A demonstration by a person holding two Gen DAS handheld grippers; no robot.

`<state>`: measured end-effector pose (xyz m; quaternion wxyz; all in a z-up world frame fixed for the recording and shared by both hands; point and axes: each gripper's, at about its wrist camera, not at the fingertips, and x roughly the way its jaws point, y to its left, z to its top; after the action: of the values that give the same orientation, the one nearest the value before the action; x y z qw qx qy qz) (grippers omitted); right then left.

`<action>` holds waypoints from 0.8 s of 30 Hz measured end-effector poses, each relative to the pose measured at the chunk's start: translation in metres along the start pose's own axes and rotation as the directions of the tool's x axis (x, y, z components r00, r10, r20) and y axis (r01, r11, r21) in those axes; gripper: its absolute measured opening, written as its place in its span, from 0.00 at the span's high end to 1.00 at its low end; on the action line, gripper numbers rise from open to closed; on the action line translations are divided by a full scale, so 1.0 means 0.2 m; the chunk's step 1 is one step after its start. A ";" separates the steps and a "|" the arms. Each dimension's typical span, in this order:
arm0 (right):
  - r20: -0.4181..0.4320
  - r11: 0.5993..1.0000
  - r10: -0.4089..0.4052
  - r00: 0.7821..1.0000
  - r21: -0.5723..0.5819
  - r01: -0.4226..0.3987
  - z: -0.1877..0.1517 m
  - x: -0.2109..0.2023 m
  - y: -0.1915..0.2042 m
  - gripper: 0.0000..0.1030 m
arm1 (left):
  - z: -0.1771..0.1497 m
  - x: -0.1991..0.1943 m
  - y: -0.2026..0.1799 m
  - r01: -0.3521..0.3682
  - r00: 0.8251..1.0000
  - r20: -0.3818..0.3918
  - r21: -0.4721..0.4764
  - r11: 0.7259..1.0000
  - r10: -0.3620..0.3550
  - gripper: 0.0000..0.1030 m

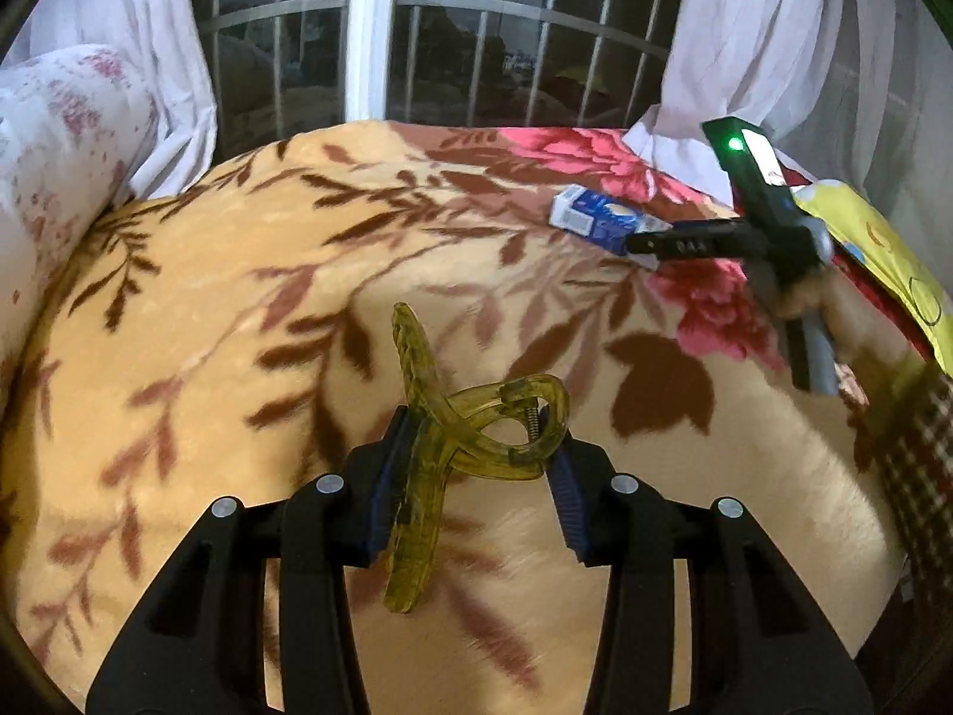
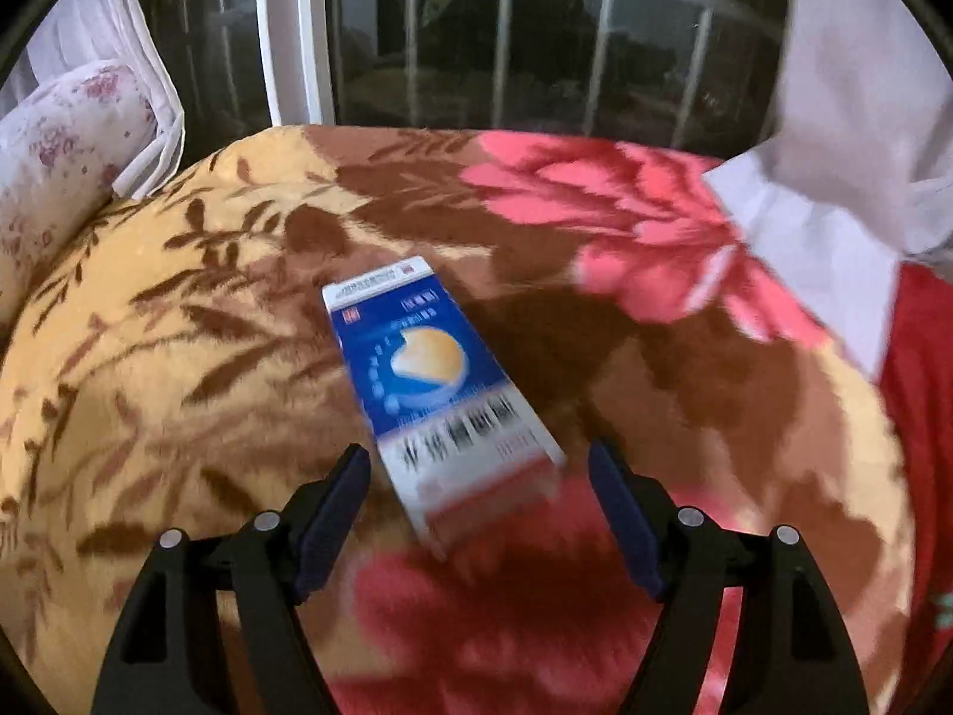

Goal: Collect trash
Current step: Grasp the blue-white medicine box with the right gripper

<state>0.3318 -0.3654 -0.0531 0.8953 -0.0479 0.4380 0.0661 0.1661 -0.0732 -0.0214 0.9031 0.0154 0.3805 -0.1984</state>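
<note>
Box [image 2: 444, 393] lies flat, pointing toward the window [image 2: 524, 30].

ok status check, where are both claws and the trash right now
Left claw shut on yellow hair clip, lifted off the blanket. Right claw open, straddling the blue and white carton, not yet gripping. Nothing in the way.

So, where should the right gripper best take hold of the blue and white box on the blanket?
Probably across the near white end of the blue and white box, pads on its two long sides. It lies flat on the blanket, pointing away, and the open right gripper already straddles that end, so come from above.
</note>
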 end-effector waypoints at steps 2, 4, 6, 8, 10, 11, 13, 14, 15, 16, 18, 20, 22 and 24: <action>-0.015 0.999 -0.002 1.000 -0.034 0.001 0.04 0.05 0.03 0.28 | -0.01 -0.01 0.03 -0.005 1.000 0.003 -0.005 1.000 0.005 0.59; -0.036 0.998 -0.003 0.999 -0.064 0.000 0.08 0.11 0.06 0.28 | -0.02 -0.02 0.06 -0.009 1.000 0.006 -0.007 1.000 0.009 0.59; -0.053 0.998 0.000 0.999 -0.062 -0.003 0.11 0.16 0.07 0.34 | -0.02 -0.03 0.07 -0.003 1.000 0.008 -0.021 1.000 0.003 0.59; -0.074 0.999 -0.004 0.997 -0.034 0.002 0.11 0.18 0.08 0.36 | -0.02 -0.03 0.09 0.005 1.000 0.007 -0.034 0.999 -0.005 0.59; -0.072 1.000 -0.015 0.997 -0.021 0.014 0.10 0.16 0.09 0.43 | -0.04 -0.04 0.10 0.015 1.000 0.002 -0.047 0.999 -0.015 0.59; -0.064 1.000 -0.021 0.998 -0.017 0.020 0.09 0.14 0.10 0.46 | -0.05 -0.04 0.10 0.018 1.000 0.002 -0.053 0.998 -0.018 0.59; -0.044 1.000 -0.024 0.999 -0.014 0.023 0.05 0.07 0.13 0.48 | -0.07 -0.07 0.10 0.023 1.000 0.008 -0.057 0.998 -0.022 0.59; -0.025 1.000 -0.020 0.999 -0.012 0.020 0.03 0.01 0.15 0.48 | -0.08 -0.09 0.10 0.026 1.000 0.011 -0.058 0.998 -0.025 0.59; -0.007 1.000 -0.006 1.000 -0.011 0.006 0.00 -0.06 0.17 0.48 | -0.09 -0.10 0.10 0.027 1.000 0.013 -0.059 0.998 -0.027 0.59; 0.003 1.000 0.013 1.000 -0.011 -0.013 -0.02 -0.11 0.19 0.48 | -0.10 -0.12 0.10 0.028 1.000 0.015 -0.058 0.998 -0.028 0.59; 0.022 0.999 0.019 1.000 -0.031 -0.019 -0.06 -0.22 0.24 0.48 | -0.12 -0.17 0.09 0.035 0.999 0.021 -0.058 0.998 -0.034 0.59; 0.041 0.998 0.036 0.999 -0.056 -0.034 -0.11 -0.35 0.32 0.48 | -0.15 -0.23 0.08 0.039 0.999 0.026 -0.055 0.998 -0.038 0.59; 0.058 0.996 0.053 0.997 -0.079 -0.048 -0.17 -0.49 0.41 0.48 | -0.19 -0.29 0.08 0.044 0.999 0.032 -0.055 0.998 -0.042 0.59; 0.072 0.993 0.076 0.994 -0.095 -0.069 -0.23 -0.61 0.48 0.48 | -0.22 -0.36 0.07 0.041 0.998 0.039 -0.050 0.998 -0.039 0.59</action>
<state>0.2055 -0.2876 0.0129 0.9051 -0.0708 0.4016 0.1206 0.0948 -0.0279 -0.0049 0.9061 -0.0190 0.3684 -0.2071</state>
